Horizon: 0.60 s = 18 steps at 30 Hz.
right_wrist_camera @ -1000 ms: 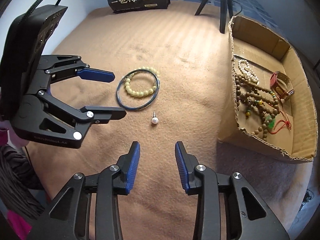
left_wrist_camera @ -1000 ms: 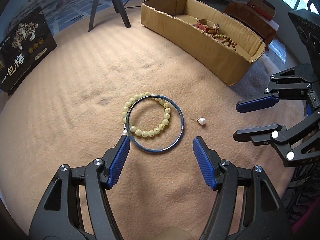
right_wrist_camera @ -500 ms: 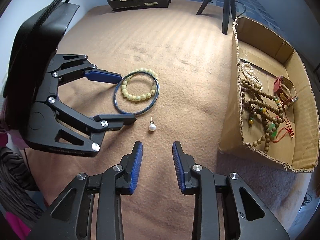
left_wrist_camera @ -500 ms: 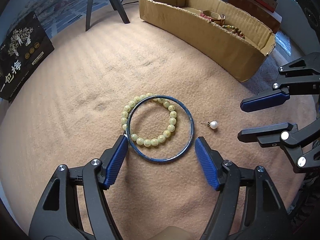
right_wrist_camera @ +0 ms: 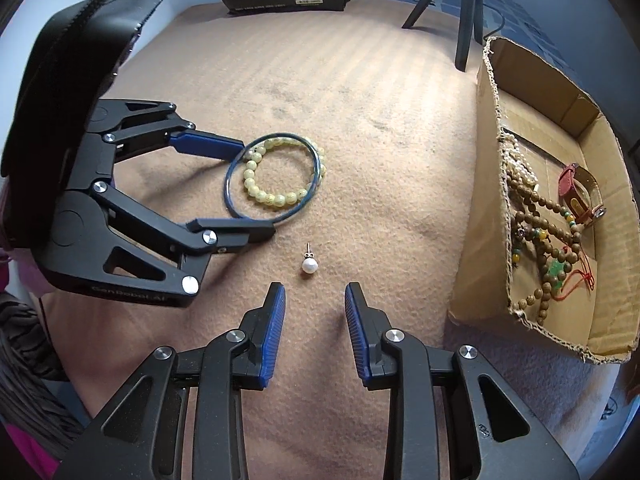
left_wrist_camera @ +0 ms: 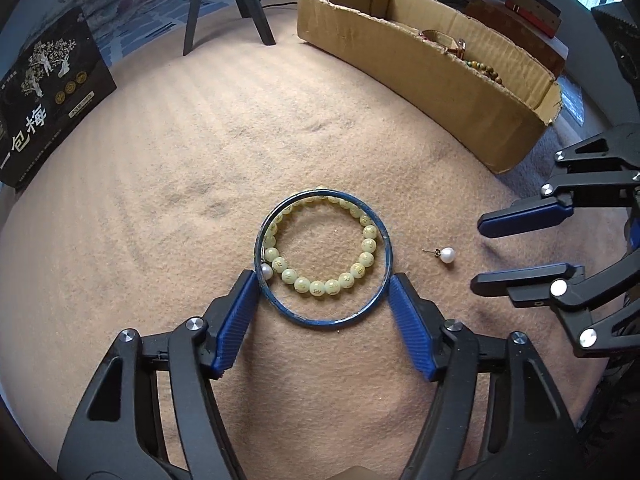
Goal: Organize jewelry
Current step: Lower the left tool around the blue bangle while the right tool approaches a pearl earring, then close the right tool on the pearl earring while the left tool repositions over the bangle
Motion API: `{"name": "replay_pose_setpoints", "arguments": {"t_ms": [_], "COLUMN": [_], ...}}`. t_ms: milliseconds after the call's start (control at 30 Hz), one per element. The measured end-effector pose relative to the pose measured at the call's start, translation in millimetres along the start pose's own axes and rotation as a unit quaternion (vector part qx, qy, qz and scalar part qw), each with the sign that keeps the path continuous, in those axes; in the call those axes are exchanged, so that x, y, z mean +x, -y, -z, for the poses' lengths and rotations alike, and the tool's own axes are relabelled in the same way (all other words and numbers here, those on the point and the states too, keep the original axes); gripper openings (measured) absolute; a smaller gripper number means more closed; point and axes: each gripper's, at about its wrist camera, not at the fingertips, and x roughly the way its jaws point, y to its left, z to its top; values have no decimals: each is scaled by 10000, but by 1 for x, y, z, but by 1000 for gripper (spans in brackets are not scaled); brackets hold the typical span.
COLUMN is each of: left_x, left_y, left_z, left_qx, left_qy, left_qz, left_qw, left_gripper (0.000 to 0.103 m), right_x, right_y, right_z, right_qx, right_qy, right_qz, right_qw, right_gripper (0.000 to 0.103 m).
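A blue bangle lies flat on the tan felt with a pale green bead bracelet inside it and a small pearl at its left rim. My left gripper is open, its fingers on either side of the bangle's near half, at its rim. A pearl stud earring lies to the right. In the right wrist view the earring lies just ahead of my open right gripper; the bangle and the left gripper sit to the left.
An open cardboard box on the right holds wooden bead strings, pearls and a red strap; it also shows in the left wrist view. A black printed bag and tripod legs stand at the far edge.
My left gripper has moved forward and lower until its fingers flank the bangle. My right gripper has moved closer to the earring and opened a little wider.
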Motion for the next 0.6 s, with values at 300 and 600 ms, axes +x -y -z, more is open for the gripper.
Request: {"name": "replay_pose_setpoints", "arguments": {"t_ms": [300, 600], "left_x": [-3, -6], "left_y": [-5, -6], "left_z": [1, 1], "left_qx": [-91, -104], "left_qy": [59, 101], "left_qz": [96, 109], "left_qw": [9999, 9998], "left_gripper": [69, 69], "right_x": [6, 14], "right_y": [-5, -6], "right_z": [-5, -11], "right_qx": [-102, -132], "right_qy": [15, -24], "right_qz": [45, 10], "right_qw": [9999, 9999], "right_gripper": [29, 13]}}
